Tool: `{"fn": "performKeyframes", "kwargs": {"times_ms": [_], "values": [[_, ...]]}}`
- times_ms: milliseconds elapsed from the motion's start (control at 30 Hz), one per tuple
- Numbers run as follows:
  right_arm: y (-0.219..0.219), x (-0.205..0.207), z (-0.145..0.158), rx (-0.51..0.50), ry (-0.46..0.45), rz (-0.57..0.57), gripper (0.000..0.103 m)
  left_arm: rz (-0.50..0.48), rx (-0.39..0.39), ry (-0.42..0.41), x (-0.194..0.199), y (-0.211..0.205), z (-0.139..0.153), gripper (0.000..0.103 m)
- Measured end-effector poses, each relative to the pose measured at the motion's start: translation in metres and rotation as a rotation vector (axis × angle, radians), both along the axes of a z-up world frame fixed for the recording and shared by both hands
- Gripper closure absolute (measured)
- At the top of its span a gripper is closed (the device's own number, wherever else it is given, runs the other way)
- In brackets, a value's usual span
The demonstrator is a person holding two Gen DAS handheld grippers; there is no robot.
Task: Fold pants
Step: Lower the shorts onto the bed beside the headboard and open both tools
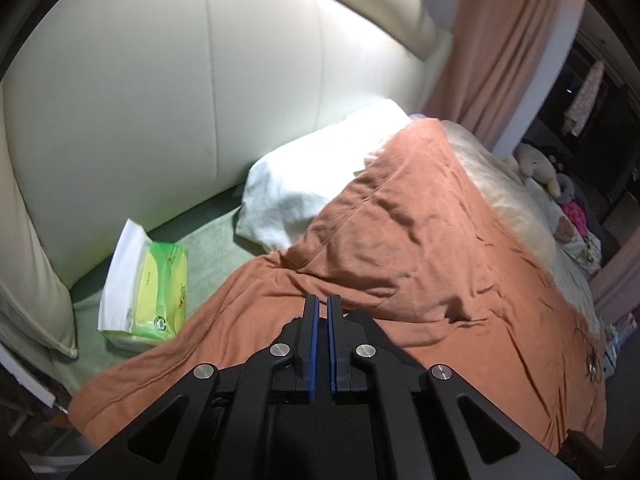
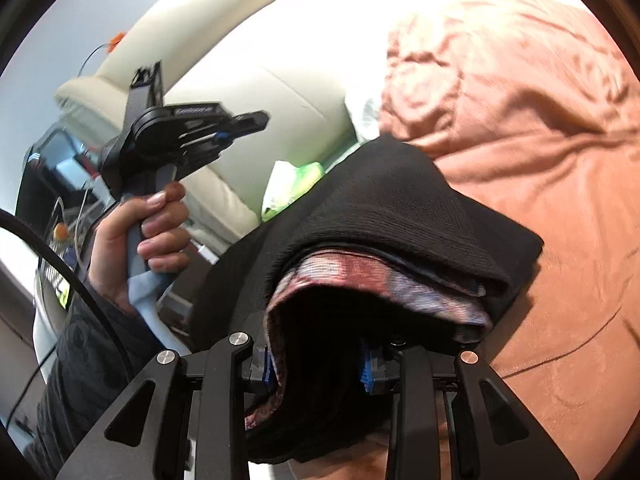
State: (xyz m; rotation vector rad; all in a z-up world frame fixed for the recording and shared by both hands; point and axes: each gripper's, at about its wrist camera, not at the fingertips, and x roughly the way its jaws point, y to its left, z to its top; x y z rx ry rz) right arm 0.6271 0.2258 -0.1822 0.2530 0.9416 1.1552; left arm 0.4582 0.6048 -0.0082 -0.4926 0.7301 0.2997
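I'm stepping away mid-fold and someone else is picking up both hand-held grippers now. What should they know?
Left hand-held gripper: shut, empty, above the orange blanket.
Right hand-held gripper: clamped on the folded black pants, a thick bundle with the patterned lining showing, held over the blanket.
Done: pants look folded into several layers.
Left: probably set the bundle down flat on the bed and release.
Tissue pack lies near the headboard.

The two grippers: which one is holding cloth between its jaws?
The right gripper: its jaws clamp the folded black pants. The left gripper is shut with nothing between its jaws, above the orange blanket.
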Motion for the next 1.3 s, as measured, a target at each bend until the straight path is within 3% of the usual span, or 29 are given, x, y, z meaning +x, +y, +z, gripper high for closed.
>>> {"fn": "performKeyframes", "kwargs": {"times_ms": [100, 233, 300, 533, 633, 733, 867, 1100, 1200, 1300], "values": [[-0.003, 0.004, -0.009, 0.023, 0.061, 0.011, 0.066, -0.010, -0.023, 0.043, -0.003, -0.001, -0.015, 0.093], [0.003, 0.011, -0.009, 0.010, 0.080, 0.013, 0.062, -0.051, -0.021, 0.064, -0.022, -0.013, -0.027, 0.061], [0.003, 0.013, -0.006, 0.000, 0.074, 0.009, 0.062, -0.067, -0.023, 0.060, -0.031, -0.021, -0.028, 0.055], [-0.027, 0.049, 0.023, -0.057, -0.050, -0.107, 0.062, -0.095, -0.067, 0.073, -0.067, -0.046, -0.043, 0.054], [-0.049, 0.057, 0.044, -0.110, -0.141, -0.214, 0.062, -0.095, -0.095, 0.068, -0.084, -0.054, -0.047, 0.054], [-0.068, 0.052, 0.057, -0.110, -0.171, -0.245, 0.062, -0.097, -0.098, 0.060, -0.100, -0.063, -0.047, 0.054], [-0.075, 0.023, 0.065, -0.103, -0.202, -0.206, 0.062, -0.093, -0.095, 0.055, -0.115, -0.073, -0.047, 0.054], [-0.057, -0.037, 0.068, -0.063, -0.269, -0.003, 0.062, -0.132, -0.104, 0.007, -0.130, -0.102, -0.048, 0.054], [-0.048, -0.047, 0.066, -0.079, -0.303, -0.007, 0.063, -0.152, -0.134, -0.018, -0.133, -0.111, -0.050, 0.054], [-0.042, -0.044, 0.050, -0.111, -0.308, 0.008, 0.070, -0.169, -0.147, -0.013, -0.134, -0.121, -0.056, 0.063]]}}
